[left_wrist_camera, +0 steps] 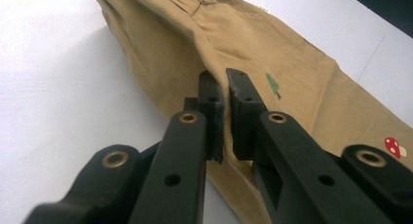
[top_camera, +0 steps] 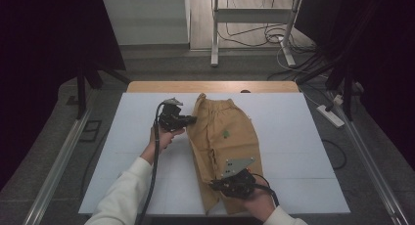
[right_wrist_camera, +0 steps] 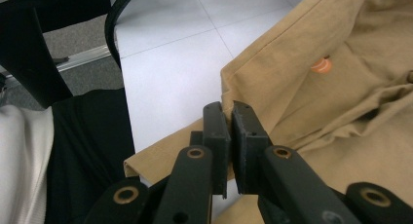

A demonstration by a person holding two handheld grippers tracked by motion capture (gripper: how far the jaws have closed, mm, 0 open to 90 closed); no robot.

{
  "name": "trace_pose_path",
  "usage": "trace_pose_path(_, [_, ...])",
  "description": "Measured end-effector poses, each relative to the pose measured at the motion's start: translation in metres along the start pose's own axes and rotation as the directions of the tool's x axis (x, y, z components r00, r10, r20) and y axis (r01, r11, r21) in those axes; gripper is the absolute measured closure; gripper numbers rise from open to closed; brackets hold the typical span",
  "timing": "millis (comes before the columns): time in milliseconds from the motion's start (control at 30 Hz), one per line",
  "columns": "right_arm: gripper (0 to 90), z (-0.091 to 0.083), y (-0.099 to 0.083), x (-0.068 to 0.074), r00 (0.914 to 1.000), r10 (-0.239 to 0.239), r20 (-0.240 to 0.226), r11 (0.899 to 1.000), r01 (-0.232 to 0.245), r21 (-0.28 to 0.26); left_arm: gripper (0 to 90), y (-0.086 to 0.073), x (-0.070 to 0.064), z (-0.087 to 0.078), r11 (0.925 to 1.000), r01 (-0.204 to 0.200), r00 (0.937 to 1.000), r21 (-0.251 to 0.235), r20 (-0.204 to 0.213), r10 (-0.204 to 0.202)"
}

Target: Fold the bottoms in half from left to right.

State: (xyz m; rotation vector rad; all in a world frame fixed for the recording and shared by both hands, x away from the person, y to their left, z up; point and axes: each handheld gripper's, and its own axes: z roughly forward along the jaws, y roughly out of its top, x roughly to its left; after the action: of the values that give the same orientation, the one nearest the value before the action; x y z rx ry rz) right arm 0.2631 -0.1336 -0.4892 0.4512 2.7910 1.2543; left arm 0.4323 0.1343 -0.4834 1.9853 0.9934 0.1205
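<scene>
Pinching tan trousers, left hand-held gripper nearly closed on fabric (mid-edge), right hand-held gripper likewise at hem.

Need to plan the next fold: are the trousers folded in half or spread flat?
Folded lengthwise: the trousers lie as one narrow strip, one leg over the other, with the left gripper and right gripper shut on their edge.

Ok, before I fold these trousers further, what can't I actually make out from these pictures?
- Leg hems of the tan trousers: in the high view the right hand-held gripper and its grey plate cover them.
- Whether cloth sits between the jaws of the left hand-held gripper: its jaws are nearly shut over a fold, but the narrow gap looks dark.
- Waistband: cut off by the top edge of the left gripper view.
- Small orange mark: too blurred to identify in the right gripper view.
</scene>
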Motion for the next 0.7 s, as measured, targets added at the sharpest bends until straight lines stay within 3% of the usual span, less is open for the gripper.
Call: trace_pose_path(700, [85.2,-0.018,-0.013,-0.007,0.9988,0.030,0.039,0.999,-0.029,-0.017,84.9,0.005,-0.006,0.003,0.9998,-0.009,0.9999,-0.018,0.011,0.009])
